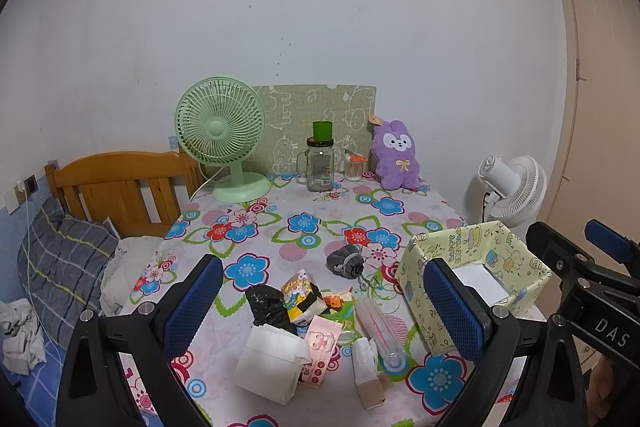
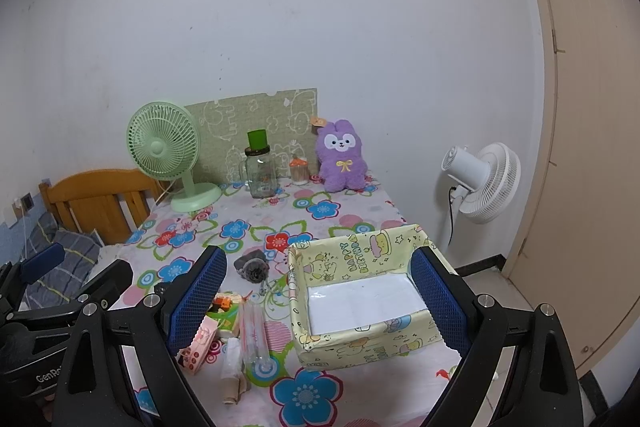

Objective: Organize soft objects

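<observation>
A pile of soft packets lies on the flowered table: a white tissue pack (image 1: 272, 361), a pink packet (image 1: 322, 347), a black bag (image 1: 268, 307) and a yellow patterned pack (image 1: 300, 293). A grey pouch (image 1: 346, 261) lies behind them. A yellow paper box (image 2: 360, 291) with a white bottom stands at the right. My left gripper (image 1: 328, 307) is open above the pile. My right gripper (image 2: 320, 303) is open and empty, its jaws either side of the box. A purple plush rabbit (image 1: 395, 155) sits at the back.
A green desk fan (image 1: 222, 135), a glass jar (image 1: 320, 167) with a green lid and a small swab jar (image 1: 354, 167) stand along the back. A clear tube (image 1: 378, 327) lies beside the pile. A white floor fan (image 2: 484, 183) stands right of the table, a bed (image 1: 60, 259) left.
</observation>
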`<state>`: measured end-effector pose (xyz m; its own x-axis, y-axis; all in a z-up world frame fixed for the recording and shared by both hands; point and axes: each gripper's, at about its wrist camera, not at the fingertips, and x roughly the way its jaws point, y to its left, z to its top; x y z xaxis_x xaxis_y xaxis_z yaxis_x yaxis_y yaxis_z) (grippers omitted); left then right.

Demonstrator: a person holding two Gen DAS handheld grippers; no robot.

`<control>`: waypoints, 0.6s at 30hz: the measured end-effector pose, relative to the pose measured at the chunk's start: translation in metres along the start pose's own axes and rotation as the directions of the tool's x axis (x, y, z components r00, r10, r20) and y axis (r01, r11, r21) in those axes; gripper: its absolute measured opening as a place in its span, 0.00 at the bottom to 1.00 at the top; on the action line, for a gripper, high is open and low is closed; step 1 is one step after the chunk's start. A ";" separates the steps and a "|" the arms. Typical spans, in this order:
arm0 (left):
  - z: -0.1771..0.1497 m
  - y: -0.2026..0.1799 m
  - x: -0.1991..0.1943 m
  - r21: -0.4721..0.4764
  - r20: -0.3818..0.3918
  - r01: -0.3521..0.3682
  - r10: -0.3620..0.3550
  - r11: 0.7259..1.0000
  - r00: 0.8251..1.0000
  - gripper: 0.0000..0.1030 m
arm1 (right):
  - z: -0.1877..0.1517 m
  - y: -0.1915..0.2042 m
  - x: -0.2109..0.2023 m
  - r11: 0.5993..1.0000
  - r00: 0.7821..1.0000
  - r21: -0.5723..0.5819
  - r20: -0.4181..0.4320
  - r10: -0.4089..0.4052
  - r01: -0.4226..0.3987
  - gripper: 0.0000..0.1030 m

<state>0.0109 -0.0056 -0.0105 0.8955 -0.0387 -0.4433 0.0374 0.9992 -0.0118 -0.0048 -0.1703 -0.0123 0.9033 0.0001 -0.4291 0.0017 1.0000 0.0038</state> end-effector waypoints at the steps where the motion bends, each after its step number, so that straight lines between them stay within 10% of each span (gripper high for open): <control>1: 0.000 0.000 0.000 0.000 0.000 0.000 0.000 1.000 1.000 0.98 | 0.000 0.000 0.001 1.000 1.000 0.000 0.000 0.000 0.000 0.92; 18: 0.000 -0.001 0.000 -0.012 -0.007 0.007 -0.007 1.000 1.000 0.98 | 0.000 -0.001 0.000 1.000 1.000 0.003 0.001 0.003 -0.003 0.92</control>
<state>0.0110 -0.0064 -0.0108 0.8923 -0.0456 -0.4491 0.0383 0.9989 -0.0252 -0.0053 -0.1717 -0.0127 0.9037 0.0030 -0.4283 0.0005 1.0000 0.0079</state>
